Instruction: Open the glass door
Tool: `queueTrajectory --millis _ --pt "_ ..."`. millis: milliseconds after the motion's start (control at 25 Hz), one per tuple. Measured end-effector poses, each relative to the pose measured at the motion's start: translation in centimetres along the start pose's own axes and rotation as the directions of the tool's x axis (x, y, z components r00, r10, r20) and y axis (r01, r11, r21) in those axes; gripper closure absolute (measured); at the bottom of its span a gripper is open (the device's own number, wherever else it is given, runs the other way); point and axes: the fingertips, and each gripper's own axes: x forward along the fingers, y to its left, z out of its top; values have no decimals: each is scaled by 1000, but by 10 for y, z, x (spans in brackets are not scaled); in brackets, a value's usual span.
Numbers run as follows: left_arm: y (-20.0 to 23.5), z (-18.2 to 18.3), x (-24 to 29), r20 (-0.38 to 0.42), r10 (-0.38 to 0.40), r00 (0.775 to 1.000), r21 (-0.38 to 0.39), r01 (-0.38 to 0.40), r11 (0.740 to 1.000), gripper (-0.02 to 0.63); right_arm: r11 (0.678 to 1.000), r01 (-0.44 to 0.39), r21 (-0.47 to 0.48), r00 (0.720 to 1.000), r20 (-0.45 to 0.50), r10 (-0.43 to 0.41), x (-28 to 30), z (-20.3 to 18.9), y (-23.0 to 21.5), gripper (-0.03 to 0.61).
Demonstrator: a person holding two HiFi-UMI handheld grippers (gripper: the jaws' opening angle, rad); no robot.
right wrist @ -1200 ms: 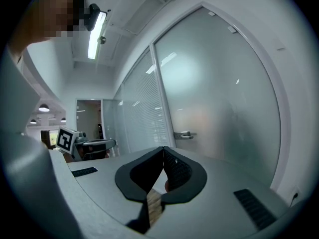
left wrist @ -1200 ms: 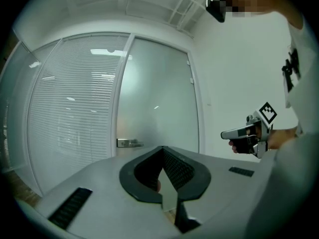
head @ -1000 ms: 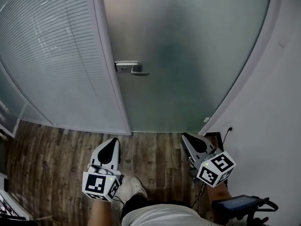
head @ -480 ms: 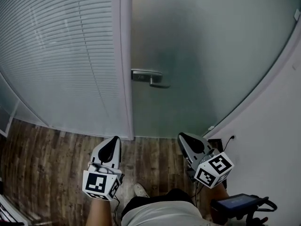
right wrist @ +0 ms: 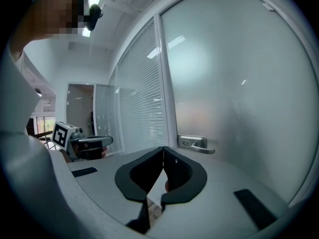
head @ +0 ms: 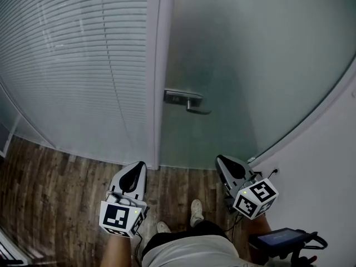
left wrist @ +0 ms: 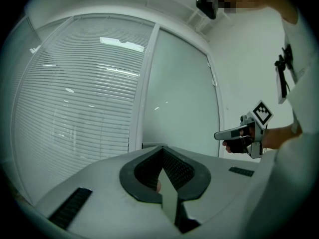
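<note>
Approach to a shut door: a person stands facing the frosted glass door (head: 250,60), closed in its white frame (head: 158,71), with a two-jaw gripper in each hand held low, short of the pane. The task appears to be at its approach step. Neither tool touches the door, and the metal lever handle (head: 188,101), fixed at the door's left edge just right of the frame, sits farther off and higher than both. The left gripper (head: 135,170) points at the foot of the frame, its jaws closed together with nothing between them. The right gripper (head: 225,164) points at the lower part of the door, near the white wall (head: 328,166) on the right, its jaws likewise pressed tip to tip and empty. Left of the frame runs a glazed panel with slatted blinds (head: 72,65); a wood-plank floor (head: 50,177) lies below, and one shoe (head: 196,211) shows between the grippers. The next move, by the look of it, calls for one gripper, likely the right, to rise and reach out to the lever. It would then either part its jaws to clasp the bar or bear down on it with closed tips before the door is swung. The lever's free end points right, so pressure would best land there.
</note>
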Motion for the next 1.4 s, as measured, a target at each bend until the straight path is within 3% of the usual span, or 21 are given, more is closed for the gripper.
queueTrajectory --millis 360,800,920,1120,1400 --pt "31 -32 85 -37 106 994 32 -105 994 620 995 -97 7 995 9 97 88 -26 -84 577" --pt "5 -13 153 -78 207 975 17 -206 978 620 976 -220 -4 973 -72 219 128 -22 -161 575" --pt "1 -20 164 -93 223 970 16 -223 975 620 965 -259 -25 961 -108 255 142 -30 -172 535" --pt "0 -29 170 -116 246 962 14 -246 969 620 948 -295 -117 941 -207 267 167 -48 -183 440" --pt "9 -50 169 -153 272 950 -3 -276 961 620 889 -346 -299 896 -388 217 209 -82 -193 400"
